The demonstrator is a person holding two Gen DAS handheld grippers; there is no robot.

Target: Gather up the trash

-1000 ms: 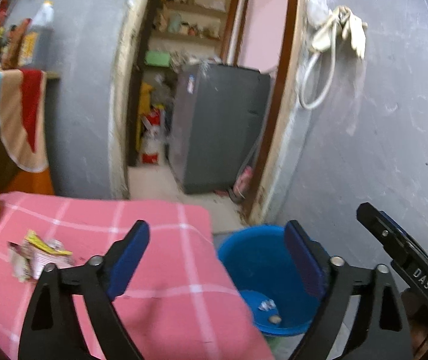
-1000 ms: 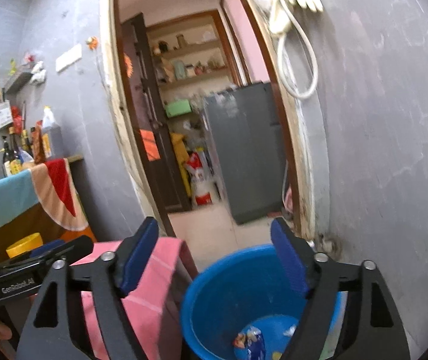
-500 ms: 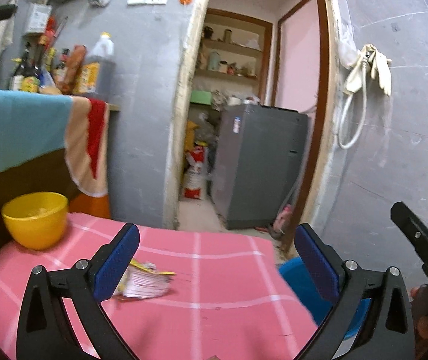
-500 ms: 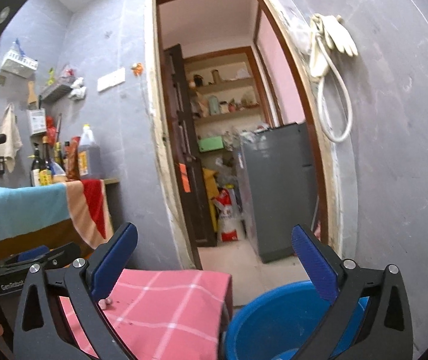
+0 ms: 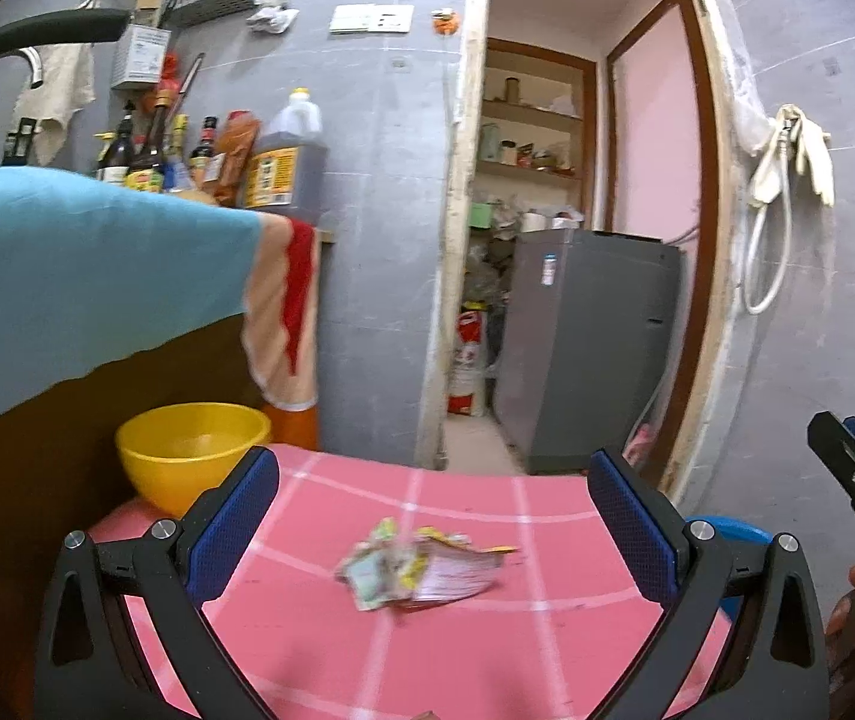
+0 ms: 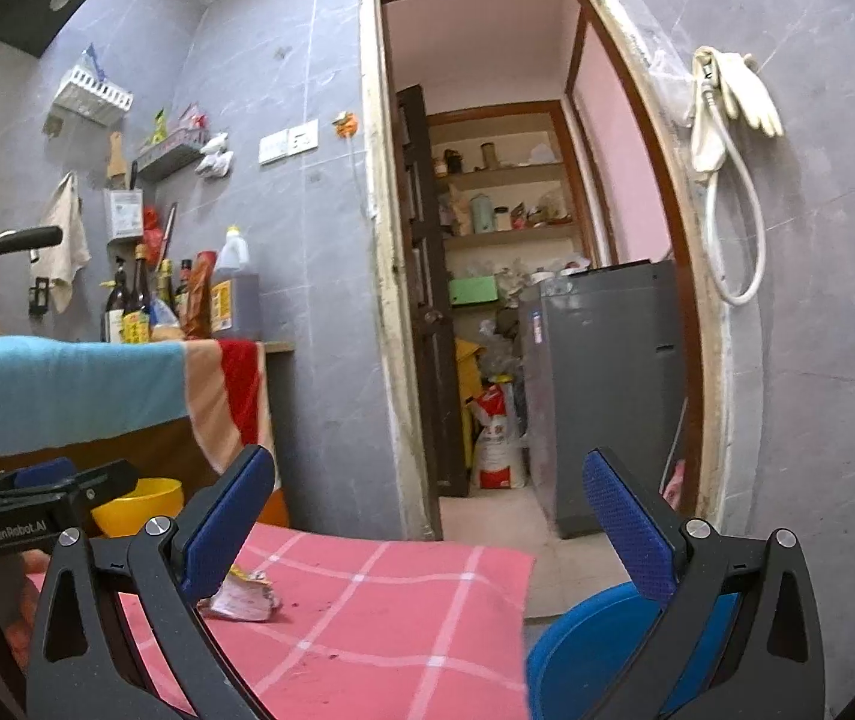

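A crumpled snack wrapper point(image 5: 421, 567) lies on the pink checked tablecloth point(image 5: 469, 648). My left gripper point(image 5: 433, 516) is open above the table, and the wrapper lies ahead of it, between the lines of its blue pads point(image 5: 235, 516). In the right wrist view the same wrapper point(image 6: 241, 597) shows partly behind the left finger. My right gripper point(image 6: 427, 516) is open and holds nothing. The blue bin point(image 6: 595, 642) stands on the floor past the table's right edge, with only its rim showing. A sliver of that bin point(image 5: 727, 531) appears in the left wrist view.
A yellow bowl point(image 5: 193, 450) sits at the table's back left. Behind it a towel point(image 5: 85, 276) hangs over a counter with bottles point(image 5: 145, 150). An open doorway point(image 6: 517, 300) leads to a grey appliance point(image 6: 607, 384). A hand holds each gripper.
Both grippers have swung up and left, away from the bin toward the table. The wrapper now lies centred ahead of the left gripper. The bin's inside has dropped out of view.
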